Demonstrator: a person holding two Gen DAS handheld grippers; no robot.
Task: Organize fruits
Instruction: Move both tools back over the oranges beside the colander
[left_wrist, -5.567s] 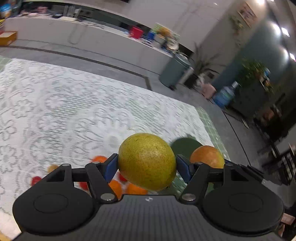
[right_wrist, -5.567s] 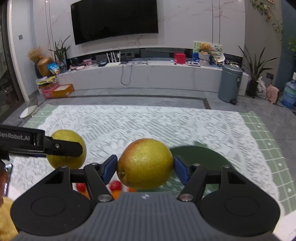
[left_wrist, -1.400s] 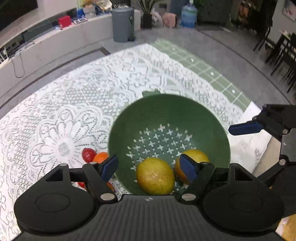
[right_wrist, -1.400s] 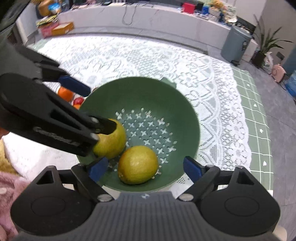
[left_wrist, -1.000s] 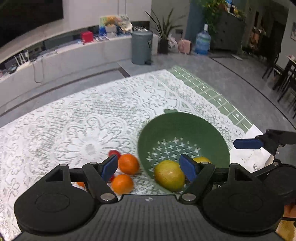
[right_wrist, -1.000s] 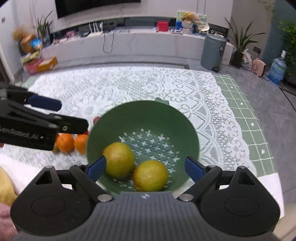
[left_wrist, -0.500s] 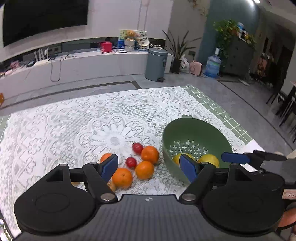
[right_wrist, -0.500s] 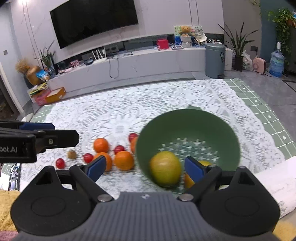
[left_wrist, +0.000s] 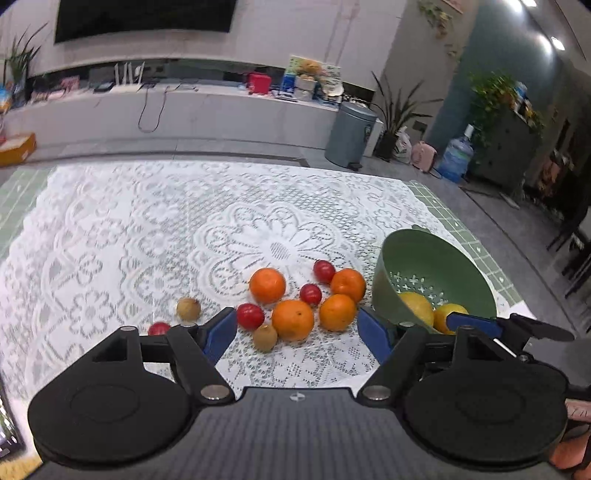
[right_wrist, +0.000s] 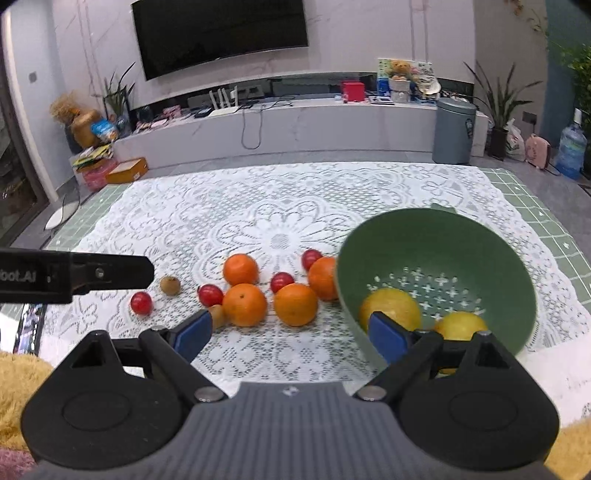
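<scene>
I'm between picks: two big yellow-green fruits (right_wrist: 391, 306) sit in the green colander (right_wrist: 436, 240), rest still loose on the lace cloth (left_wrist: 147, 229), so I judge the job roughly a third done.

L to R in the right wrist view: a red cherry tomato (right_wrist: 141, 302) at 9 o'clock of the pile, a small brown fruit (right_wrist: 170, 285) just beside it, then four oranges (right_wrist: 244, 304) w/ more tomatoes between, colander at 3 o'clock touching the rightmost orange (right_wrist: 322, 277).

Left gripper (left_wrist: 295, 328): tongs wide, nothing between the pads; they've just been closing a little, w/ only the pile showing beyond the gap. Right gripper (right_wrist: 290, 334): tongs wide, empty.

Next move, my call: each gripper drops onto an orange, the front ones being nearest. Oranges are packed tight w/ tomatoes and a second brown fruit (left_wrist: 265, 338) touching the front orange, so I'd need pads straddling one fruit only, or neighbours roll off.

Writing: left gripper's side, seen from the right cam, reads "oot.AI" (right_wrist: 18, 276), rest cut off. Labels on the far shelf are too small to read
</scene>
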